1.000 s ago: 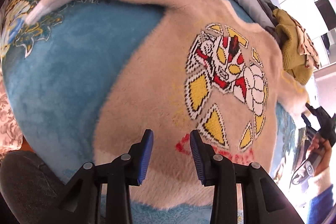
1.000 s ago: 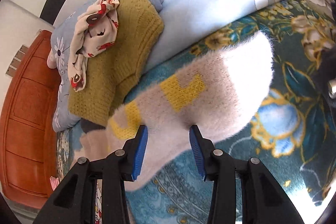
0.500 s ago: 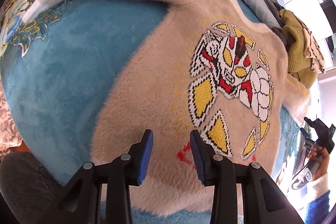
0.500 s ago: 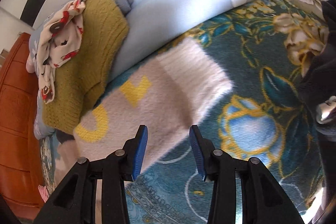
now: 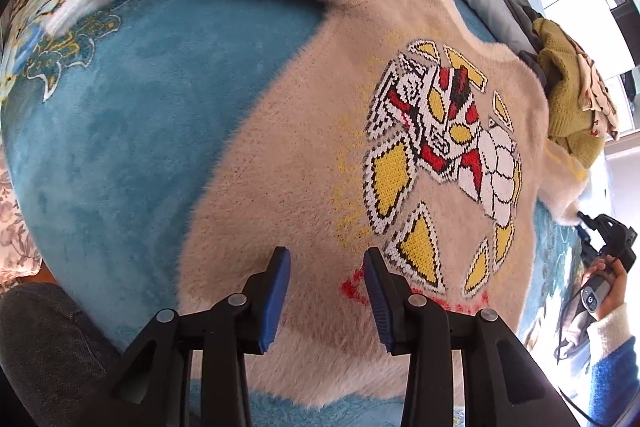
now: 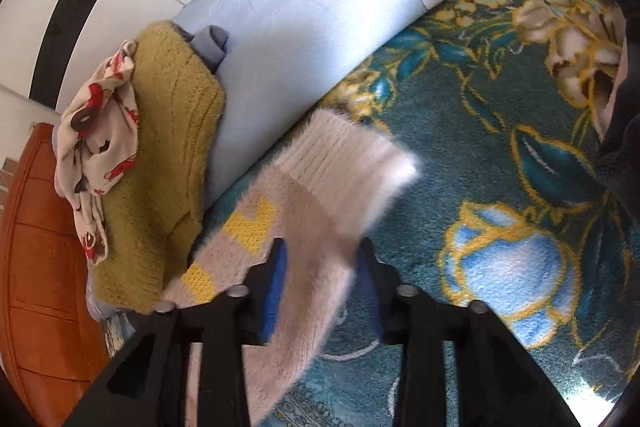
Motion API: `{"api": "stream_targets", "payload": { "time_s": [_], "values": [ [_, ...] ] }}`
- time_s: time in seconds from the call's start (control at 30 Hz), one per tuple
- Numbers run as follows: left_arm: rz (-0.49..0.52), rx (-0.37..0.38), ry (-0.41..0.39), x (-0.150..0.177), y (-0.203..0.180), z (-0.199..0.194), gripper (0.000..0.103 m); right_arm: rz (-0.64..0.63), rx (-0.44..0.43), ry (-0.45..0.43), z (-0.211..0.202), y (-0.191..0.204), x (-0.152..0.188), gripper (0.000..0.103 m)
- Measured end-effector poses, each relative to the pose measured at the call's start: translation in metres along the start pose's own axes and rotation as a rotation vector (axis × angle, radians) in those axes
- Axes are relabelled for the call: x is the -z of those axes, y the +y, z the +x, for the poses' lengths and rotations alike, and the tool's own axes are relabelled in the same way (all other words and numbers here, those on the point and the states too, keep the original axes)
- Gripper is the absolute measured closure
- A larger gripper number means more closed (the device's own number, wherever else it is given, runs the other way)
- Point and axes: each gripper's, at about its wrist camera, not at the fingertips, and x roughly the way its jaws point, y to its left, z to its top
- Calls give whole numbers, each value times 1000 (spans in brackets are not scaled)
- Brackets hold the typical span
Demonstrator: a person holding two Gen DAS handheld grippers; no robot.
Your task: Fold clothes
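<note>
Left tongs [image 5: 325,269] hang open over the hem of the fuzzy beige knit sweater [image 5: 304,163], spread flat on the blue floral blanket [image 5: 120,131]. Right tongs [image 6: 320,267] straddle its white-cuffed sleeve [image 6: 320,195], jaws apart, not clamped.

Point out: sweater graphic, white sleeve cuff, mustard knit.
sweater graphic [image 5: 440,163], left wrist view, on the red and white middle of the figure.
white sleeve cuff [image 6: 352,159], right wrist view, on the ribbed band.
mustard knit [image 6: 168,163], right wrist view, on its knitted face.
</note>
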Motion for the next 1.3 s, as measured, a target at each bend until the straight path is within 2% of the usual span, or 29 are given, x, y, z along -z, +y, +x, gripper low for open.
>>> {"api": "stream_targets", "payload": {
  "time_s": [0.13,0.3,0.43,0.53,0.67,0.83,1.0,1.2,1.3],
  "values": [
    [-2,11,-8,-1,1,-2,61,-73,-43,-25,-19,22,1,93],
    [-28,27,-15,-4,4,-1,61,-241,-210,-101,-84,75,8,94],
    [-56,45,-26,-2,14,-8,61,-428,-335,-131,-129,143,42,94],
    [-81,61,-36,3,27,-17,61,-584,-423,-99,-150,180,81,94],
    [-113,82,-45,-1,37,-20,61,-732,-441,2,-126,226,148,94],
    [-190,130,-96,-17,56,-30,61,-765,-439,177,-58,264,208,94],
    [-302,180,-162,-44,78,-34,59,-837,-325,280,1,300,266,94],
    [-446,210,-210,-69,123,-37,57,-984,-197,363,52,320,328,97],
    [-537,248,-230,-80,151,-34,56,-1018,-194,379,58,319,344,97]
  ]
}}
